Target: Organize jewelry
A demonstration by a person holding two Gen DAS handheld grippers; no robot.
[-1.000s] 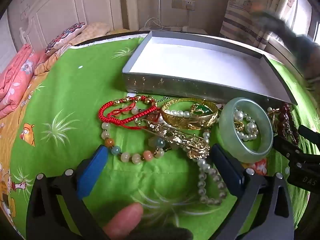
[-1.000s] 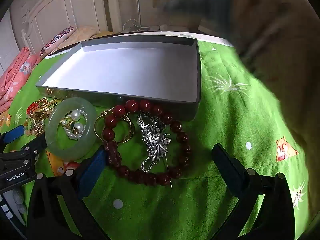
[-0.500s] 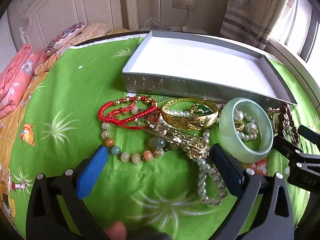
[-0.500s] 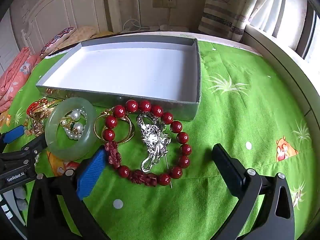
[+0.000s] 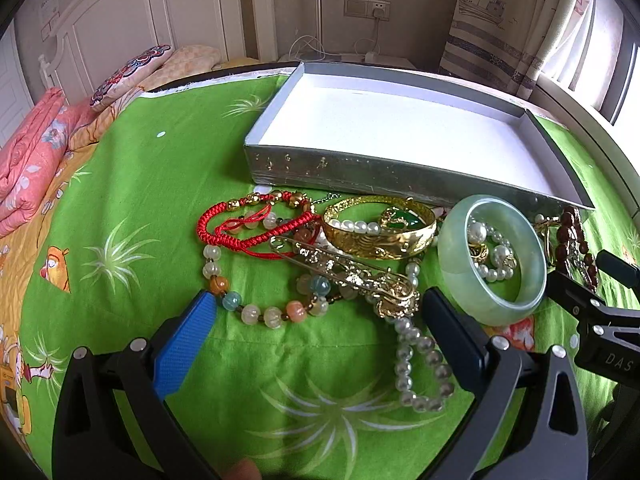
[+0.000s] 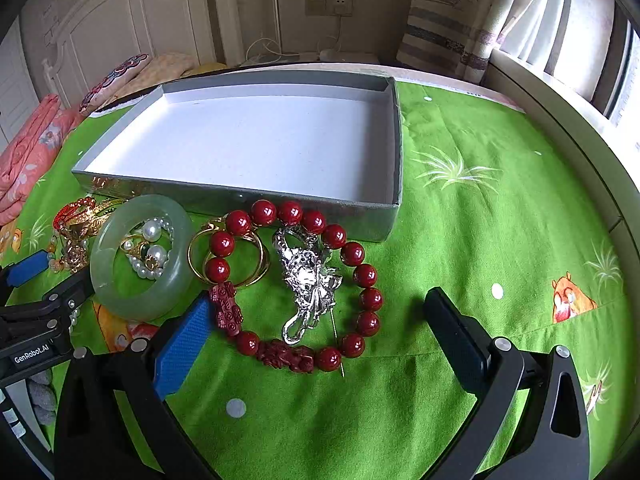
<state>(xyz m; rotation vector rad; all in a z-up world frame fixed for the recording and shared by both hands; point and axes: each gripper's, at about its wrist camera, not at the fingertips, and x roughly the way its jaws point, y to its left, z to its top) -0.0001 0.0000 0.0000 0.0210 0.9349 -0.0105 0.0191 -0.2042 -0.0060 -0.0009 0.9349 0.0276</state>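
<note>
The work surface is a bed covered with a bright green printed cloth [image 6: 480, 240], with a white headboard and a curtained window beyond. A shallow grey cardboard box with a white floor [image 6: 396, 184] lies at the far side and holds nothing. All jewellery lies on the cloth, just in front of the box's near wall.

The left gripper [image 5: 316, 312] is spread wide, empty, over the left cluster: a multicoloured stone-bead bracelet [image 5: 256, 312], a red braided cord bracelet [image 5: 248, 236], a gold figured pin [image 5: 360, 276], a gold bangle with a green stone [image 5: 380, 232] and a white pearl strand [image 5: 420, 364]. The right gripper [image 6: 318, 312] is also spread wide and empty, over a dark red bead bracelet [image 6: 360, 276] ringing a silver ornamental brooch [image 6: 308, 280].

Hazards:
- The left cluster is overlapped. Lifting one piece is likely to drag the pearl strand or cord along.
- The pale green jade bangle [image 6: 140, 256], lying between the clusters with pearls inside its ring, looks smooth and hard; it may slip from the pads.
- The brooch's exposed pin may snag the cloth.
- The grippers work near each other; collision is possible.
</note>
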